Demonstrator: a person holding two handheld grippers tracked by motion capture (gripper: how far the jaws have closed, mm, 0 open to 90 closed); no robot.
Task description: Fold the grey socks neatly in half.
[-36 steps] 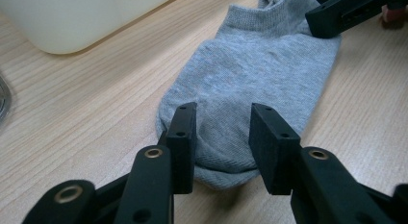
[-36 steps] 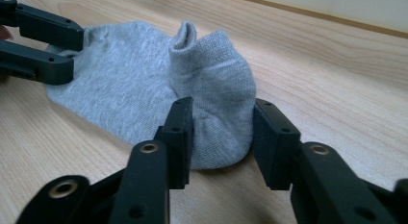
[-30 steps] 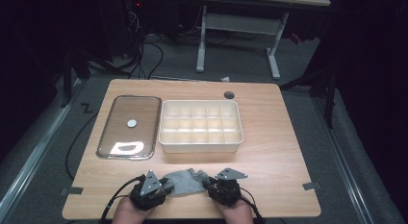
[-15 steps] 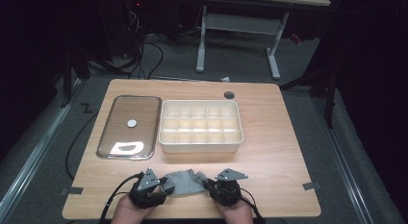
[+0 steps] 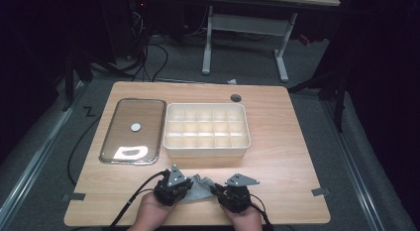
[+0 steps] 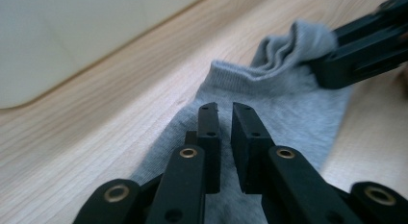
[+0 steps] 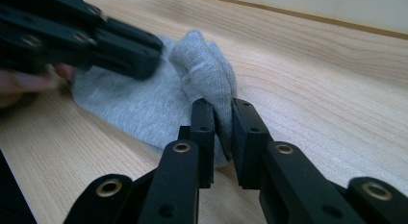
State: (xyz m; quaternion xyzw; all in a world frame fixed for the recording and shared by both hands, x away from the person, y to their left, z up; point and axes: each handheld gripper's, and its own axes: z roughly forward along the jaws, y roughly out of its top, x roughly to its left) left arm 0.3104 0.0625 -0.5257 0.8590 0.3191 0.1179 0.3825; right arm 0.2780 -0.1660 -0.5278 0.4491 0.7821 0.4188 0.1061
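- A small grey knitted sock (image 5: 198, 190) lies crumpled on the light wooden bench (image 5: 287, 156), close to its near edge and about midway along it, between the person's two hands.
- The left gripper (image 6: 224, 119), black with a grey three-cornered plate on top, sits over the left part of the sock. Its jaws have just been closing and now stand almost together, only a thin gap showing between them. They lie over the flat grey fabric, but whether they pinch any of it I cannot tell.
- The right gripper (image 7: 223, 119) is clamped on a bunched fold of the sock at its right end; the fabric rises in a hump from between the jaws.
- In the right gripper view the left gripper reaches in from the upper left, its tip against the sock just beside that hump.
- In the left gripper view the right gripper comes in from the upper right, its tip at the ribbed cuff of the sock.
- A cream plastic tray divided into small compartments (image 5: 205, 148) stands near the middle of the bench, well apart from the sock.
- A clear rectangular lid with a metal rim and a small round knob (image 5: 132, 129) lies flat just beside the tray, toward the left edge.
- A dark round hole (image 5: 236, 97) shows near the far edge.
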